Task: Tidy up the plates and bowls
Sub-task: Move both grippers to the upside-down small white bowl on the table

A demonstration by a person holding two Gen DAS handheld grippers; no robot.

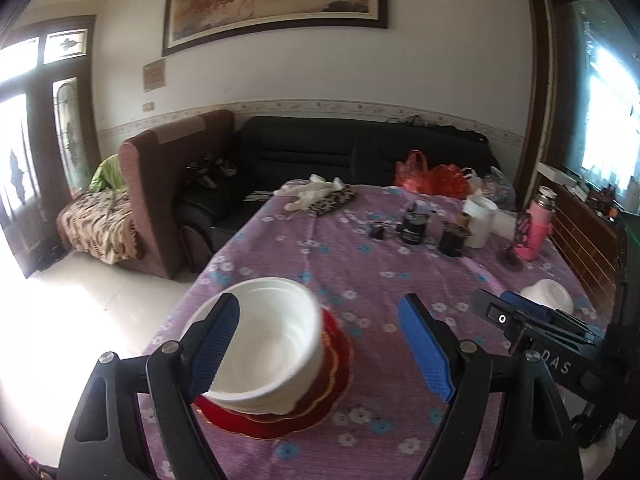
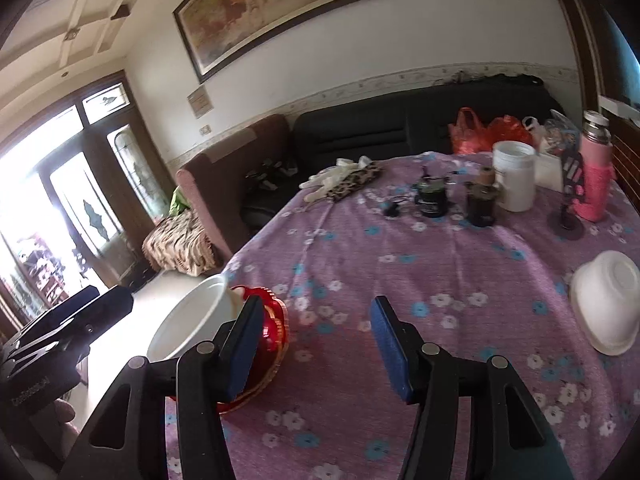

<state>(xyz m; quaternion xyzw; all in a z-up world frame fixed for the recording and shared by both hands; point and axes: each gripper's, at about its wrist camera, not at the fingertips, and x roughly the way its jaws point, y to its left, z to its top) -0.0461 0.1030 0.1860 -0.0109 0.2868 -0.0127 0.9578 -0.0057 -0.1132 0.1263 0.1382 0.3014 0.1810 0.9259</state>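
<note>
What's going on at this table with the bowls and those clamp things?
A person is tidying dishes with a two-finger gripper in each hand. White bowls sit stacked on red plates near the edge of the flowered tablecloth. Both the left gripper and right gripper are open and hold nothing. One more white bowl lies upside down off to the right, not yet stacked.

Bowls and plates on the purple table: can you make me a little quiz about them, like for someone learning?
1. True or false: the white bowls sit stacked on the red plates.
2. How does the lone white bowl lie: upright or upside down?
3. Which gripper holds something: A left gripper, B right gripper, C neither?

Key: 1 true; 2 upside down; 3 C, both stand open over the flowered tablecloth.
</note>
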